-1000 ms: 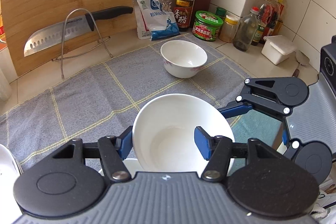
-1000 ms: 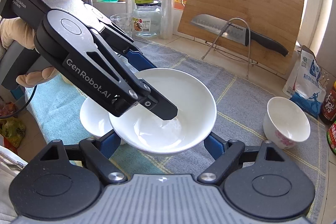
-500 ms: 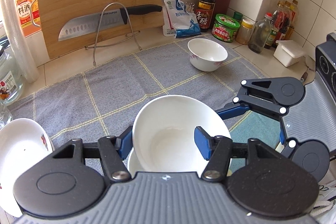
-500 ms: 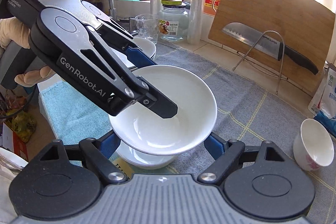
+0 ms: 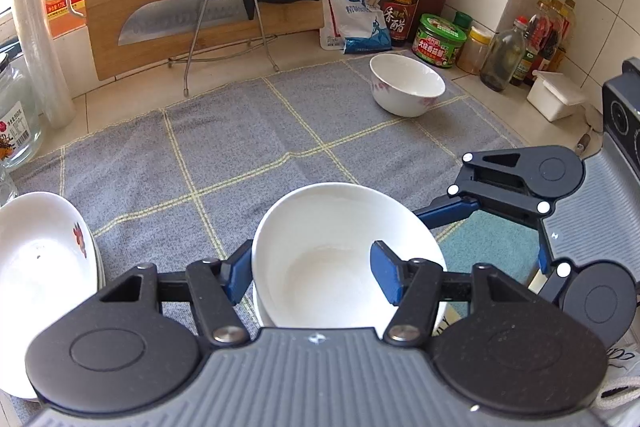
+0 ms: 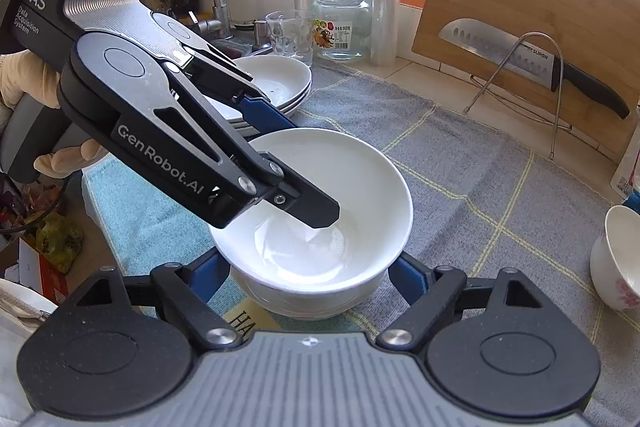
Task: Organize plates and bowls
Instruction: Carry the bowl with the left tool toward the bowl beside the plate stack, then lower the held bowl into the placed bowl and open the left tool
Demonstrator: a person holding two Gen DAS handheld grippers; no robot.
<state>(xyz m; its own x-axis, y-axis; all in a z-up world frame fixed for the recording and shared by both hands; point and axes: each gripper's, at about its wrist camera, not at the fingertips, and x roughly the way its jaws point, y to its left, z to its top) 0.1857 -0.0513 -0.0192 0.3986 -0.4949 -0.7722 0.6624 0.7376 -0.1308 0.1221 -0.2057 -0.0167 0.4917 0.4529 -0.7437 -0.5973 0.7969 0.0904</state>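
KITCHEN COUNTER: On a grey checked cloth (image 5: 240, 147) a person works two hand-held grippers over a stack of bowls at its near edge. The step in hand looks like nesting. A white bowl (image 6: 360, 187) sits tilted in the mouth of a second white bowl (image 6: 304, 303) beneath it and appears not quite settled.

The left gripper (image 5: 312, 267) pinches the upper bowl's wall, one finger inside and one outside. The right gripper (image 6: 308, 279) has its jaws spread wide to either side of the stack. Whether its pads press on the china cannot be told.

The next move, by the look of it, calls for the upper bowl to be levelled and eased down until its rim sits even. Only then should the left jaws let go, with the inner finger lifted straight out so it does not drag the bowl askew.

Counted, largest first:
- One cloth.
- Two grippers.
- One pile of white plates (image 6: 288, 79) at the near left. At least two rims show, and the exact number cannot be told.
- Three bowls: the nested pair, and a smaller flowered bowl (image 5: 406, 89) standing alone at the far right, well apart and yet to be gathered.
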